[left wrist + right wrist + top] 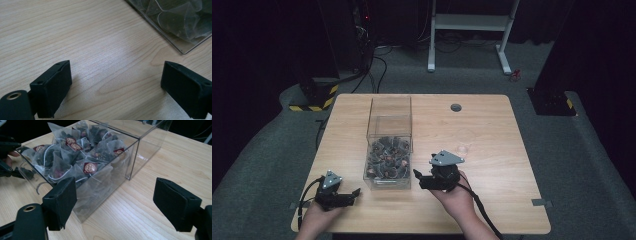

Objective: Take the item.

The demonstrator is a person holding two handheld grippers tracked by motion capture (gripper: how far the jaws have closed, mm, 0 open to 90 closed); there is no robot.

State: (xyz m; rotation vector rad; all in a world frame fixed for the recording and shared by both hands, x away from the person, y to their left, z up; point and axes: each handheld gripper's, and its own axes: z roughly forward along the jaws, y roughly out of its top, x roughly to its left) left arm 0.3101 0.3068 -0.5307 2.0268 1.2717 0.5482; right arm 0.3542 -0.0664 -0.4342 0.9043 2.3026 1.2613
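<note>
At the table, my right gripper (418, 176), jaws apart and empty, nears the clear box (388, 145) of tea bags (75, 157). Next, probably: reach in over the rim and pinch one.

1. We see a table (492, 150) of pale wood grain, smooth with a soft sheen.
2. We see a box (140, 147) of clear, glossy plastic.
3. We see tea bags (75, 160) of translucent mesh, with glossy labels.
4. We see matt black pads (53, 85).
</note>
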